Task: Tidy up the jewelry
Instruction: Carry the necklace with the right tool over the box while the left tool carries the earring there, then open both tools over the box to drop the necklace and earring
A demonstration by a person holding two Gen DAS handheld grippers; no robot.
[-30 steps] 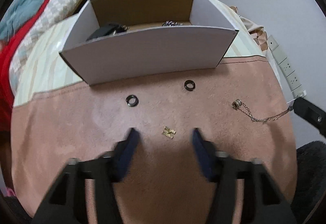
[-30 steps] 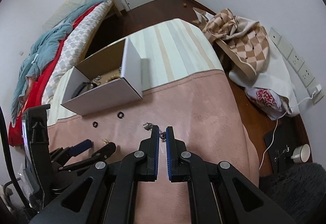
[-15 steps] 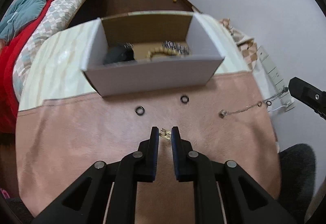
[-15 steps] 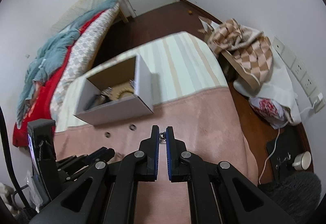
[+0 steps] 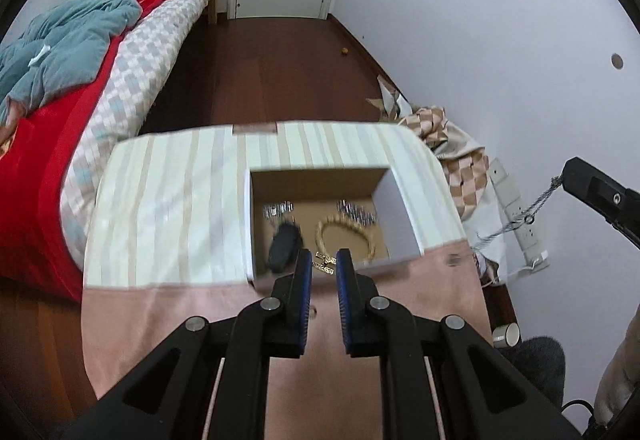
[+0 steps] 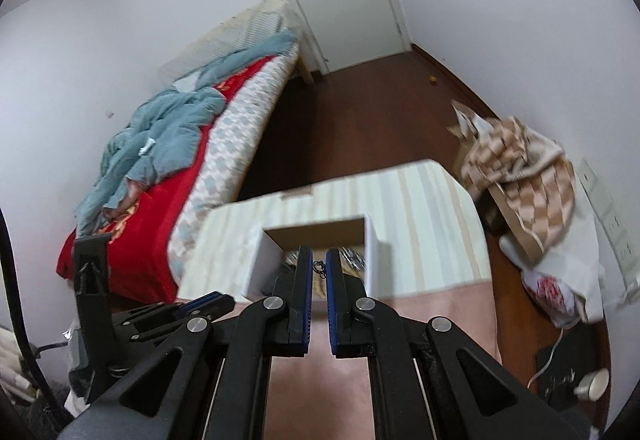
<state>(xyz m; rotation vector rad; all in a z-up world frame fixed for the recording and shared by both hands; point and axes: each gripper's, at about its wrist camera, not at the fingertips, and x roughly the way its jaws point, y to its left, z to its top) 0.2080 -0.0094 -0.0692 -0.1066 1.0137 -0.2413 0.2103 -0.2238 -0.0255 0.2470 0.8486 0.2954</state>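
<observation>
My left gripper (image 5: 324, 264) is shut on a small gold trinket (image 5: 325, 264) and holds it above the near edge of the open white cardboard box (image 5: 404, 199). Inside the box lie a gold bracelet (image 5: 345, 236), silver chains (image 5: 356, 208) and a black piece (image 5: 285, 244). My right gripper (image 6: 319, 267) is shut on a thin silver chain (image 6: 319, 266), high above the box (image 6: 374, 252). In the left wrist view the chain (image 5: 520, 217) hangs from the right gripper at the right edge.
The box stands on a striped cloth (image 5: 168, 199) over a table with a pink mat (image 5: 160, 316) in front. A bed with red and blue covers (image 5: 60, 71) is at the left. A checked cloth (image 5: 448, 135) and a power strip (image 5: 516, 215) lie at the right.
Both grippers have risen and moved forward over the box. The left gripper shut on the gold trinket and lifted it off the mat; the chain now hangs free off the mat.
</observation>
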